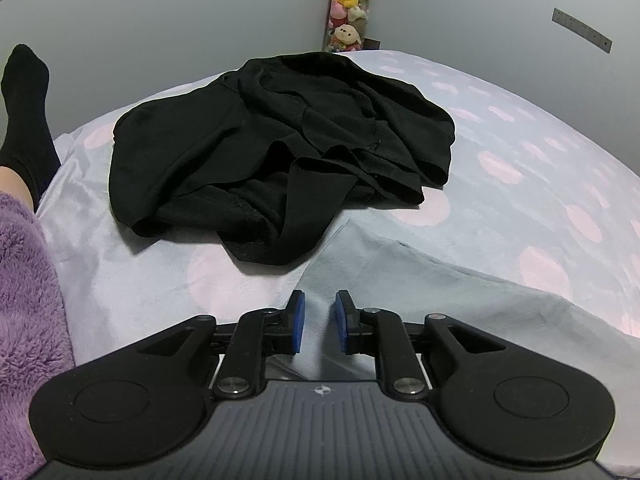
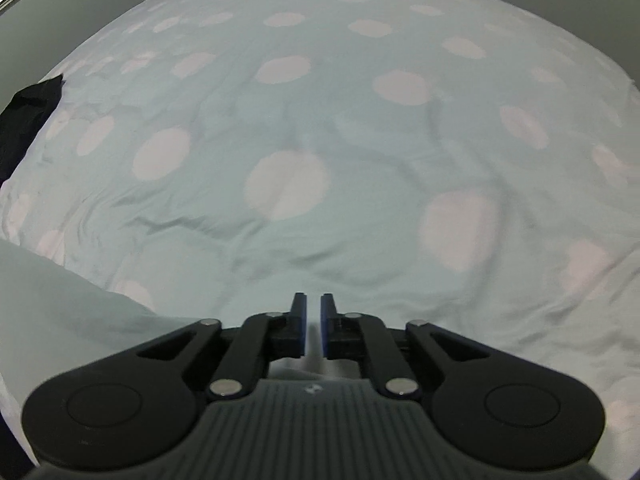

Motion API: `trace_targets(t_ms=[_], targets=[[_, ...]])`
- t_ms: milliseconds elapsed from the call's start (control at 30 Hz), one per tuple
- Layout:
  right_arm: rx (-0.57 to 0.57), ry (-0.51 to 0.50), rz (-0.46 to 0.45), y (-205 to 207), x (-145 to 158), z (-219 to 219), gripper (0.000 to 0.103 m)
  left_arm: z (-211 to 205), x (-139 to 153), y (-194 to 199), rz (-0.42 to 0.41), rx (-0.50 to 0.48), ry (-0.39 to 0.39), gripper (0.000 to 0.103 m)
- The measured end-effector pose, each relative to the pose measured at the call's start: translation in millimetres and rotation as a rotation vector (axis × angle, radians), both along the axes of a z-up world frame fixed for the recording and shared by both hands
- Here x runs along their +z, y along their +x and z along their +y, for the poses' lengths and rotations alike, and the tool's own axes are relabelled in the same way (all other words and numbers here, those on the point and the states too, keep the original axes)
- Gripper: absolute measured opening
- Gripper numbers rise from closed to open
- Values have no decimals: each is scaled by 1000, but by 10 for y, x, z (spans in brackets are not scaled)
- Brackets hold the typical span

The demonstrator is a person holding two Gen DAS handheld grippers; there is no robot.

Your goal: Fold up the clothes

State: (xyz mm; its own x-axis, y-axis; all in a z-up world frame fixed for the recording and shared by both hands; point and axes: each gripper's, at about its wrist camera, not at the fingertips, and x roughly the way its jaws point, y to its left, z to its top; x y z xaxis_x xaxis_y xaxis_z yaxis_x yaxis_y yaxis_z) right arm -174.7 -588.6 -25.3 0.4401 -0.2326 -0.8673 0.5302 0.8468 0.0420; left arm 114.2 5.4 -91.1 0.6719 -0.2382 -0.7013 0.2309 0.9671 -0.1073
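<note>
A crumpled black garment (image 1: 276, 152) lies in a heap on the bed's pale blue sheet with pink dots (image 1: 520, 168). My left gripper (image 1: 320, 312) hovers in front of it, short of its near edge, with its blue pads a small gap apart and nothing between them. In the right wrist view only a corner of the black garment (image 2: 28, 108) shows at the far left edge. My right gripper (image 2: 313, 312) is over bare sheet (image 2: 360, 140), its jaws nearly closed with a narrow slit and empty.
A person's leg in a black sock (image 1: 24, 120) and a purple fleece (image 1: 24, 300) are at the left. Plush toys (image 1: 348, 4) stand in a column by the far wall. A raised fold of blanket (image 1: 460, 280) lies near right of the left gripper.
</note>
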Motion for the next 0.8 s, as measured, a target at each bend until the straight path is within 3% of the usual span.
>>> trace_targets(t_ms=[100, 300, 567, 600, 667, 800], targets=[[-62, -20, 25, -366, 257, -291, 38, -8, -7, 14, 2, 5, 1, 17], [-304, 32, 115, -1279, 395, -872, 43, -52, -18, 11, -9, 6, 28, 17], [-422, 173, 173, -1872, -88, -1012, 44, -107, -25, -17, -28, 4, 67, 17], [-424, 195, 183, -1886, -174, -1017, 60, -114, -26, -23, -32, 1, 73, 17], [-414, 247, 209, -1902, -345, -999, 78, -127, -31, -31, -37, -1, 83, 18], [-383, 268, 273, -1874, -574, -936, 76, -162, -43, -40, -47, -2, 105, 18]])
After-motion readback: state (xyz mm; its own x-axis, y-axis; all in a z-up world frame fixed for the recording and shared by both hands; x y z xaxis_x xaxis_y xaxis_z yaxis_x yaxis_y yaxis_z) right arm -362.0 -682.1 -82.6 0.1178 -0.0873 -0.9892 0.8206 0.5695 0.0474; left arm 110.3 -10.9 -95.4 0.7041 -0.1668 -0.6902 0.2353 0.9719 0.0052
